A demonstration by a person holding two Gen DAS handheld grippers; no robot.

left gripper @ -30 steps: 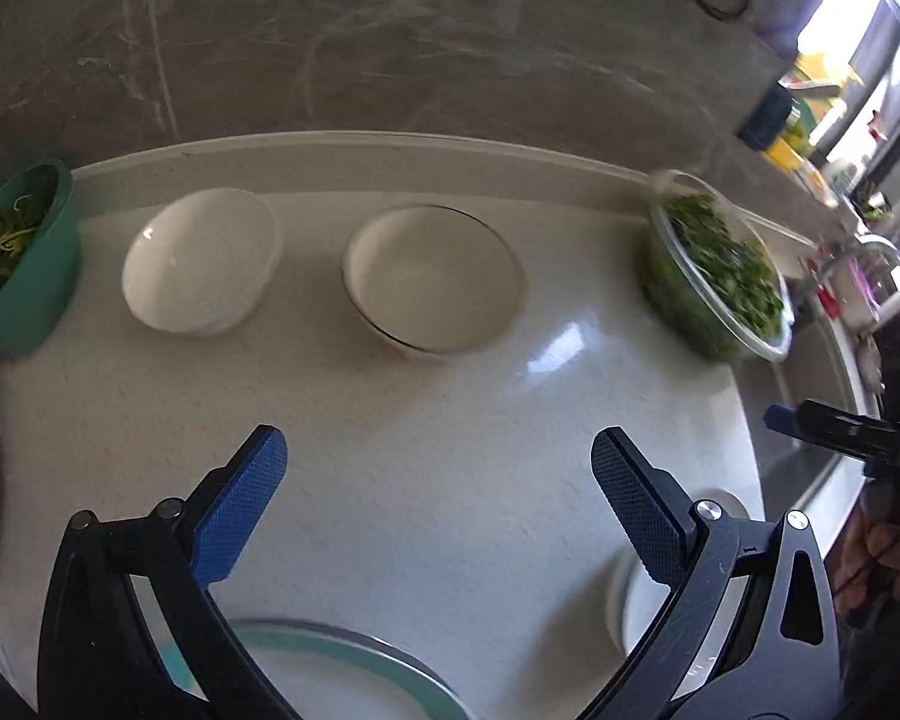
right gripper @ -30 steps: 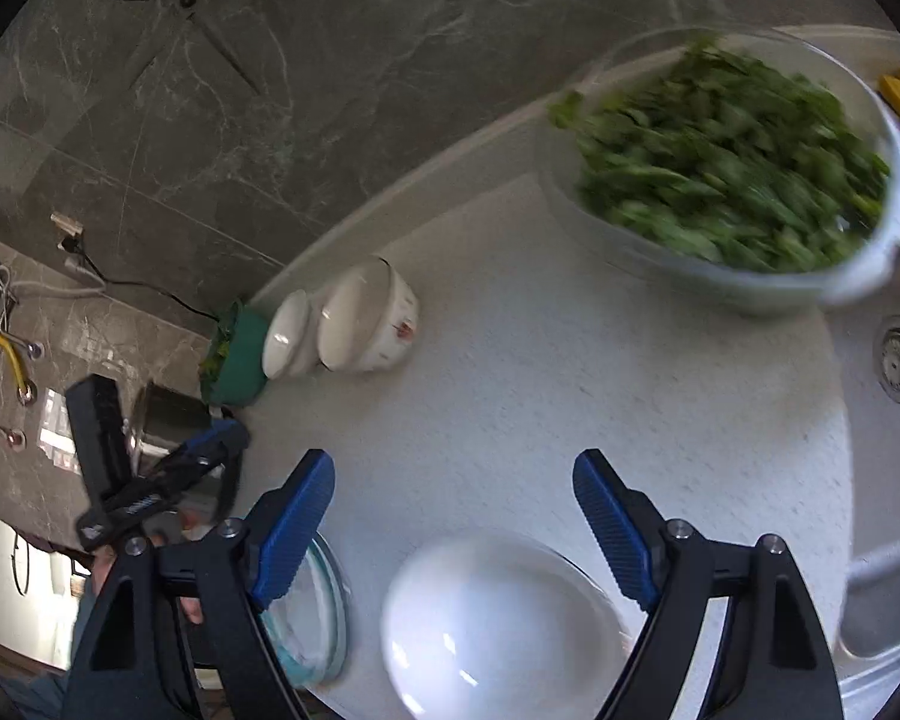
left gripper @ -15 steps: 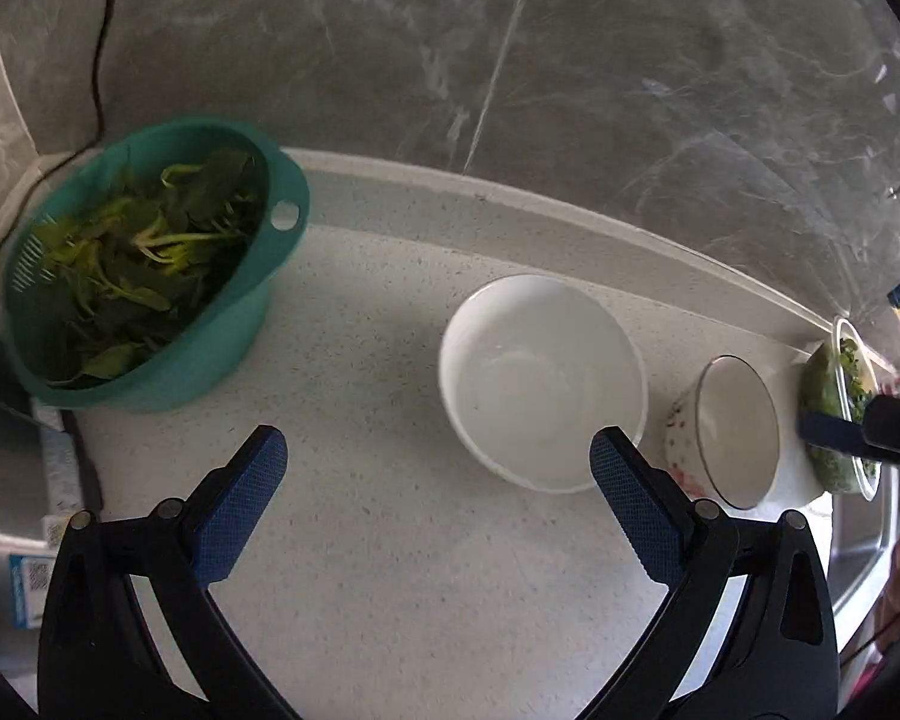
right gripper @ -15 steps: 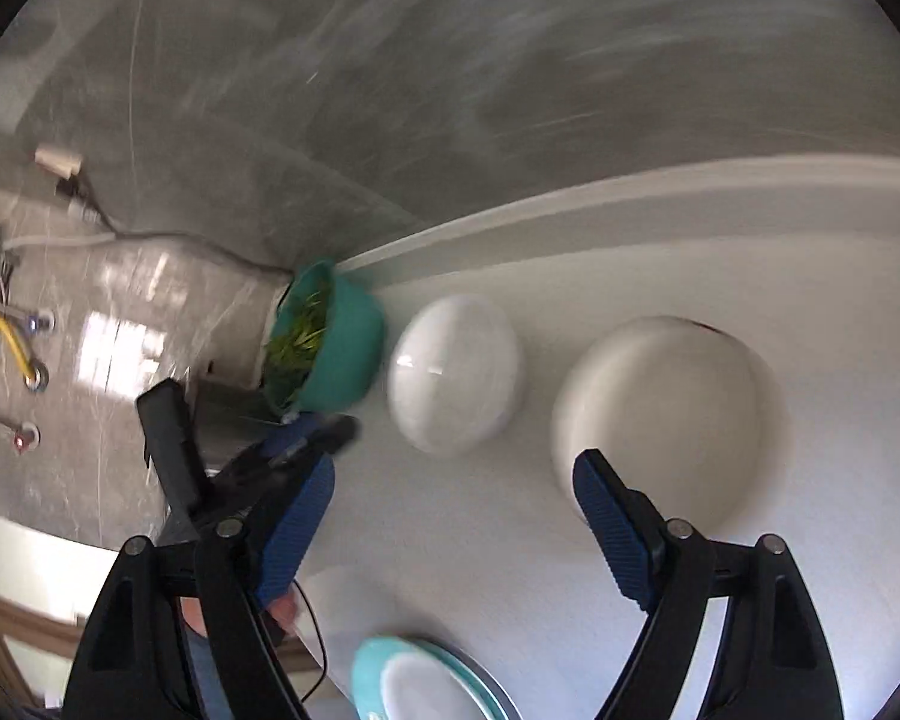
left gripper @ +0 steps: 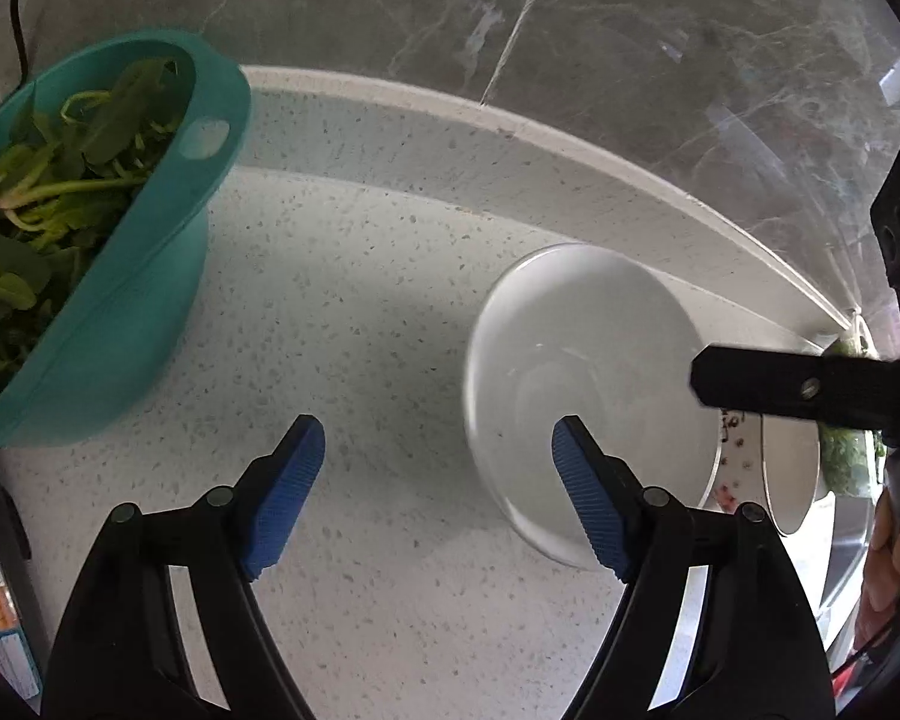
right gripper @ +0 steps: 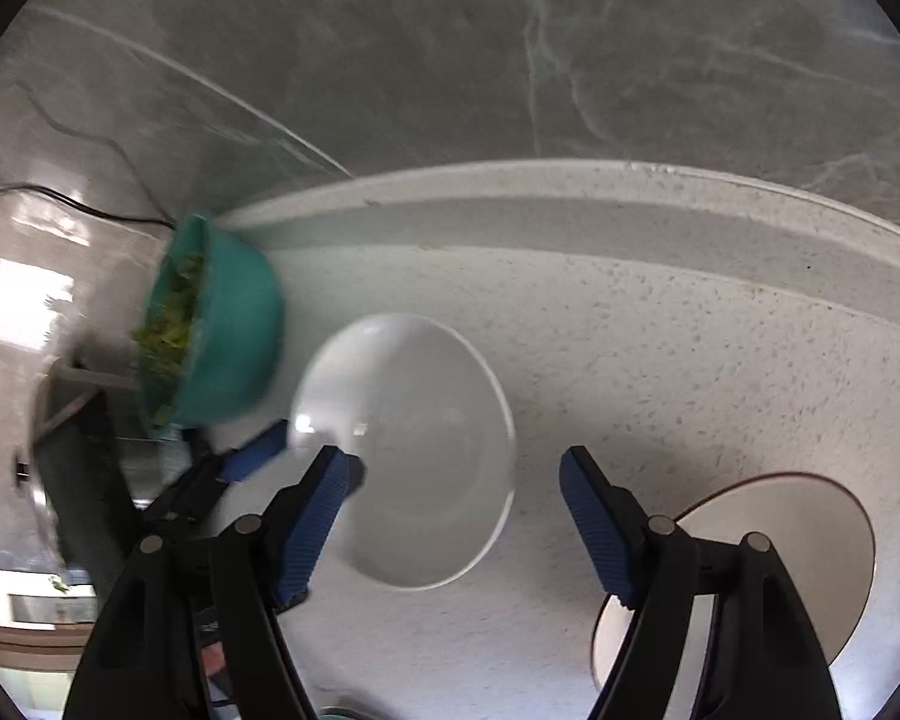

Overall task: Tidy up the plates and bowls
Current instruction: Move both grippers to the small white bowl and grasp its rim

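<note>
While both tools close in w/ jaws just narrowing, nothing clamped, white bowl (left gripper: 588,384) sits on tabletop (left gripper: 354,312); left tool (left gripper: 438,468) should straddle rim, right tool (right gripper: 453,480) likewise, squeeze evenly.

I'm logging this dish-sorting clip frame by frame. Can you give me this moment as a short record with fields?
surface: speckled white counter
white bowl: empty, upright
patterned bowl: beside the white bowl
teal colander: holds leafy greens
left hand-held gripper: open, jaws just narrowing, one finger over the white bowl's rim
right hand-held gripper: open, jaws just narrowing, nothing gripped
</note>
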